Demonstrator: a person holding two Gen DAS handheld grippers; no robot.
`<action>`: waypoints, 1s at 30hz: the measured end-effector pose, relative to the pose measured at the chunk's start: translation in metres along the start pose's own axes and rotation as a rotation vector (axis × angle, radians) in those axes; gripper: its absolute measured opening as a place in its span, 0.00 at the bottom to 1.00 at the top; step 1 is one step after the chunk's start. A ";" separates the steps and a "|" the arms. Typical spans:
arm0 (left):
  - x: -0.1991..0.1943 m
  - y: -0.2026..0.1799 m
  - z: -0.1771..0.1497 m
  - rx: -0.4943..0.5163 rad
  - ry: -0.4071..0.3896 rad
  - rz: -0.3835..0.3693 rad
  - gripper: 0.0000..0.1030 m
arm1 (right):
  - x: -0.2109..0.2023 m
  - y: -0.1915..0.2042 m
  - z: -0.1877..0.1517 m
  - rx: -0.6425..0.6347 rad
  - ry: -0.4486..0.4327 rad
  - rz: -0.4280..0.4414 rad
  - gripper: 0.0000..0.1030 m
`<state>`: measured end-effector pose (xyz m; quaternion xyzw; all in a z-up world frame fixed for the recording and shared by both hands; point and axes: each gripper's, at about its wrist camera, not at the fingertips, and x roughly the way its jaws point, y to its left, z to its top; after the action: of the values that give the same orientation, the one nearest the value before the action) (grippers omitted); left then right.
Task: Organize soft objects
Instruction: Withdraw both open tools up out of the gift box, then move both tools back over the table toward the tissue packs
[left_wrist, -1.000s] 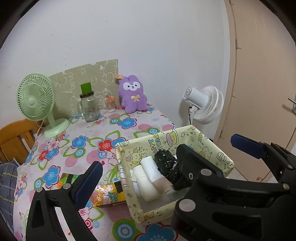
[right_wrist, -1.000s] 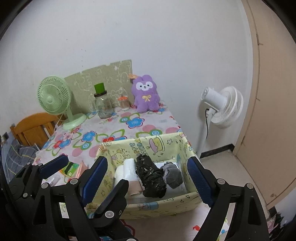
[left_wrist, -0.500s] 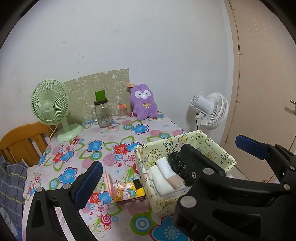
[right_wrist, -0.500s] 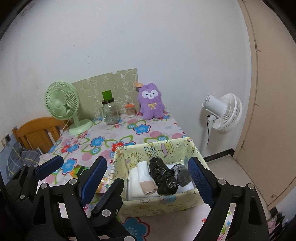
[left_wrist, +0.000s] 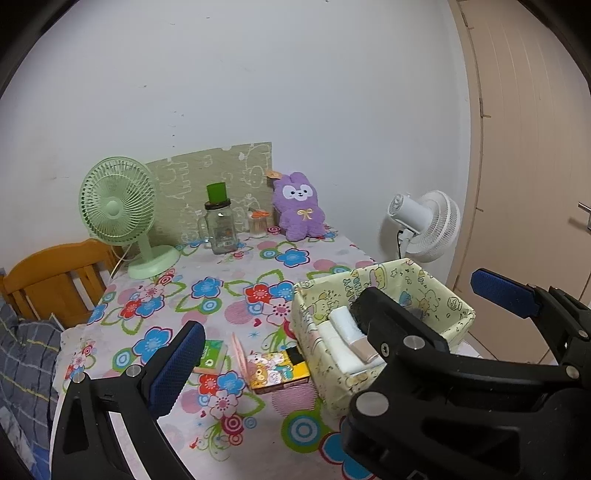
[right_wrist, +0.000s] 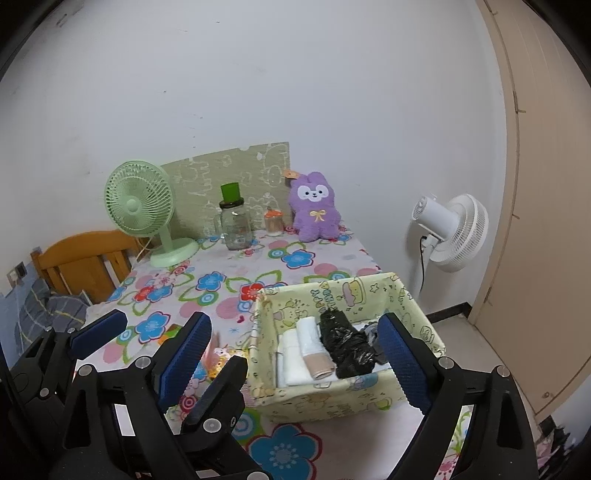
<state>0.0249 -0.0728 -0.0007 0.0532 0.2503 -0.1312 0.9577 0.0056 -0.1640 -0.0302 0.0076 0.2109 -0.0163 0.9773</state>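
A pale yellow cartoon-print fabric box (right_wrist: 332, 400) (left_wrist: 314, 325) stands at the table's near right corner. Inside lie folded white cloths (right_wrist: 295, 354), a beige roll (right_wrist: 322, 365), a crumpled black item (right_wrist: 345, 349) and a grey piece (right_wrist: 371, 334). A purple plush bunny (right_wrist: 316, 210) (left_wrist: 300, 212) sits at the far edge against the wall. My left gripper (left_wrist: 338, 325) is open and empty, held above the near table. My right gripper (right_wrist: 295, 362) is open and empty, its fingers either side of the box from above and behind.
A green desk fan (left_wrist: 118, 210), a glass jar with green lid (left_wrist: 219, 225) and a small jar (left_wrist: 257, 225) stand at the back. A yellow cartoon box (left_wrist: 277, 371), a pink comb (left_wrist: 239, 350) and a green packet (left_wrist: 212, 358) lie left of the box. A white floor fan (right_wrist: 448, 229) and a wooden chair (left_wrist: 55, 280) flank the table.
Both grippers have pulled back and up from the fabric box, so more of the table shows. The box and its contents have stayed put. Both grippers stay open.
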 end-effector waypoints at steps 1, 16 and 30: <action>-0.001 0.002 -0.002 -0.003 0.001 0.002 1.00 | 0.000 0.002 -0.001 -0.002 0.001 0.002 0.91; 0.003 0.040 -0.021 -0.051 0.014 0.046 1.00 | 0.011 0.036 -0.015 -0.009 0.015 0.022 0.91; 0.018 0.075 -0.043 -0.090 0.056 0.096 1.00 | 0.037 0.069 -0.032 -0.023 0.037 0.057 0.91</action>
<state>0.0411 0.0023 -0.0441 0.0258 0.2800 -0.0720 0.9569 0.0284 -0.0959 -0.0744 0.0027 0.2287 0.0142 0.9734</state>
